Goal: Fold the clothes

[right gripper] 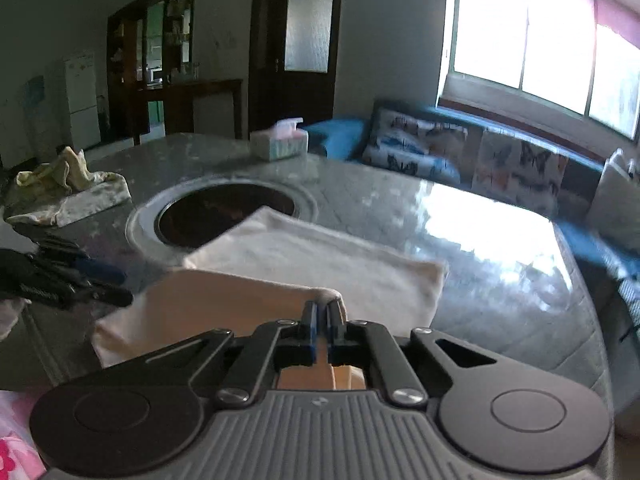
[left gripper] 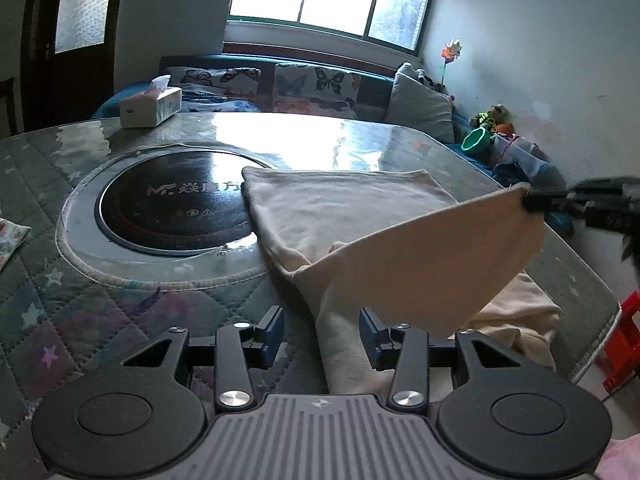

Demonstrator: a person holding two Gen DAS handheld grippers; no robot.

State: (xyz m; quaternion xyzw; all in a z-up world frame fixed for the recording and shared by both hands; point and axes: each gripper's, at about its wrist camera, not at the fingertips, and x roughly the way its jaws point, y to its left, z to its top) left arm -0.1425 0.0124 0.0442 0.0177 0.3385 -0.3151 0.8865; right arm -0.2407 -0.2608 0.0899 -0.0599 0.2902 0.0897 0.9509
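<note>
The right gripper pinches a lifted corner of the cream garment above the bench; the left gripper's fingers stand apart, empty.

Both units matched: the left gripper and right gripper each had a grey ribbed housing with a small diamond mark at 12 o'clock on its top edge. Black disc-shaped lobes sat at 3 and 9 o'clock, joined to black linkage bars by bright silver screws. The fingers were black with blue pads.
</note>
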